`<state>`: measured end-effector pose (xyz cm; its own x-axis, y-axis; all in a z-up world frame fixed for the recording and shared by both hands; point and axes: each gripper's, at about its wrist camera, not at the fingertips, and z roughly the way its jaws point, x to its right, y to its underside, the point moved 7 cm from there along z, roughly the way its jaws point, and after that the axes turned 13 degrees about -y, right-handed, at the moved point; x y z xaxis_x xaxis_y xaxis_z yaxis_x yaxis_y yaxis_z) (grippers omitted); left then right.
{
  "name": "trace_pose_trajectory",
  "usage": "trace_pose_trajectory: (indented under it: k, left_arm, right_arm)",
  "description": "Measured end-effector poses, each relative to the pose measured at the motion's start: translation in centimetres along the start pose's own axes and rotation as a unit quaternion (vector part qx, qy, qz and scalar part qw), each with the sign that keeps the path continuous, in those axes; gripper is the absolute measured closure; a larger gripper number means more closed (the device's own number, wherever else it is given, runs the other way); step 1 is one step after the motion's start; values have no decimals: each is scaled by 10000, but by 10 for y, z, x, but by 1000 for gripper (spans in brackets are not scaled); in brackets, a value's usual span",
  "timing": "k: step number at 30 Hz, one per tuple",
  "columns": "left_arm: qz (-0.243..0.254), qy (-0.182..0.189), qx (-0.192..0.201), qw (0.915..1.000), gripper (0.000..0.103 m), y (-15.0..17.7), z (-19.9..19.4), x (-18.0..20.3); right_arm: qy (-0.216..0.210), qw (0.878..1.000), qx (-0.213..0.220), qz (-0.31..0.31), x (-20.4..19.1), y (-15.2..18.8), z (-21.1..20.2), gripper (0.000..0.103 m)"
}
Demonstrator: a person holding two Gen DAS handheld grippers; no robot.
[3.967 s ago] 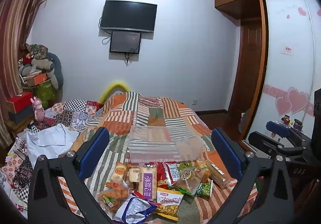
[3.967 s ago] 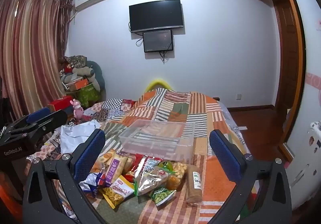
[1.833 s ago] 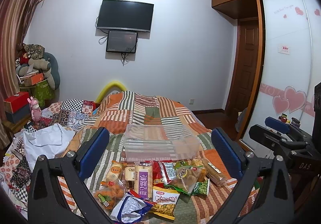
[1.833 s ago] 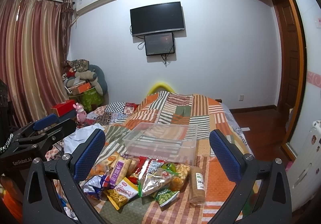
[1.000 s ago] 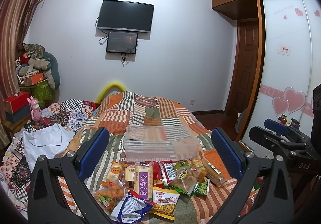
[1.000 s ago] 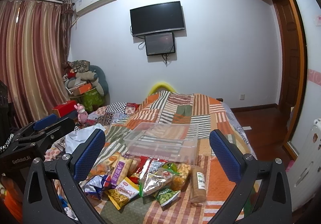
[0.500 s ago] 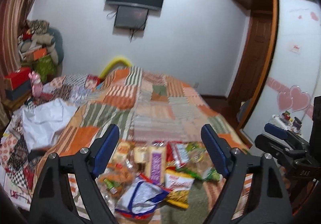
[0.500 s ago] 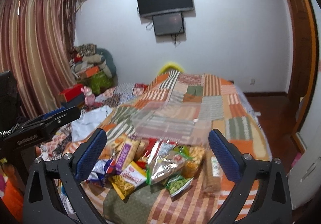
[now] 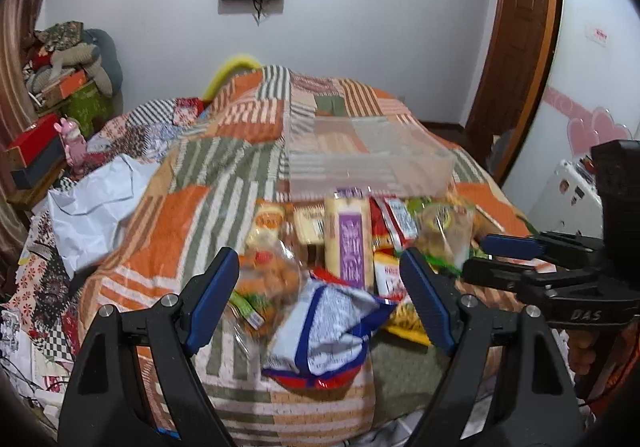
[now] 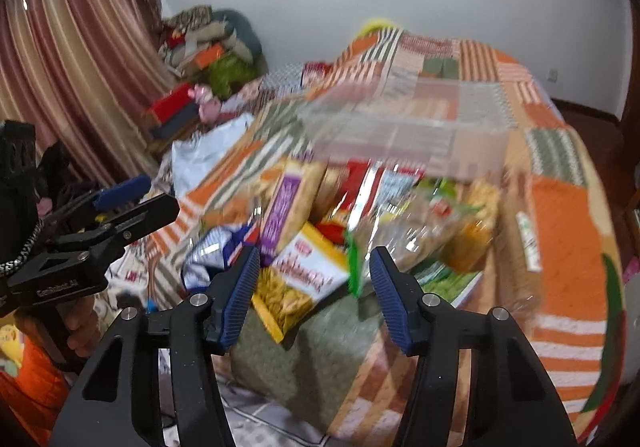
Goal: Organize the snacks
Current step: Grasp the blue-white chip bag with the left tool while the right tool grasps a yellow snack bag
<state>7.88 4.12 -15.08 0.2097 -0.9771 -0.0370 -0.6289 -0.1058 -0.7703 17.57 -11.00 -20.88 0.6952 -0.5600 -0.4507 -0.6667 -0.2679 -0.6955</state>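
Observation:
Several snack packs lie in a pile at the near end of the bed, in front of a clear plastic bin (image 9: pixel 366 161) that also shows in the right wrist view (image 10: pixel 404 131). My left gripper (image 9: pixel 320 301) is open and empty, just above a blue and white bag (image 9: pixel 324 331), beside a clear bag of orange snacks (image 9: pixel 268 279). A tall purple pack (image 9: pixel 350 237) lies behind. My right gripper (image 10: pixel 310 287) is open and empty, above a yellow and white pack (image 10: pixel 300 283). The purple pack (image 10: pixel 286 207) and a clear bag (image 10: pixel 404 235) lie beyond it.
The patchwork quilt (image 9: pixel 224 151) covers the bed. White cloth (image 9: pixel 96 203) lies at the bed's left side. Boxes and stuffed items (image 9: pixel 60 75) are stacked in the far left corner. A wooden door (image 9: pixel 516 47) and a wardrobe stand on the right. Curtains (image 10: pixel 72 59) hang left.
Both grippers have dropped and moved forward toward the snack pile, so the packs look much larger. Both jaws have narrowed, the right more than the left, but stay open.

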Motion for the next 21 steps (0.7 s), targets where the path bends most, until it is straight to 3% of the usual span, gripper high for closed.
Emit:
trace_pose_trajectory:
  k: [13, 21]
  left_arm:
    - [65, 277, -815, 9963, 20, 47, 33, 2]
    - [-83, 488, -1072, 9930, 20, 58, 52, 1]
  right_arm:
    - [1, 9978, -660, 85, 6, 21, 39, 54]
    - [-89, 9970, -734, 205, 6, 19, 49, 54]
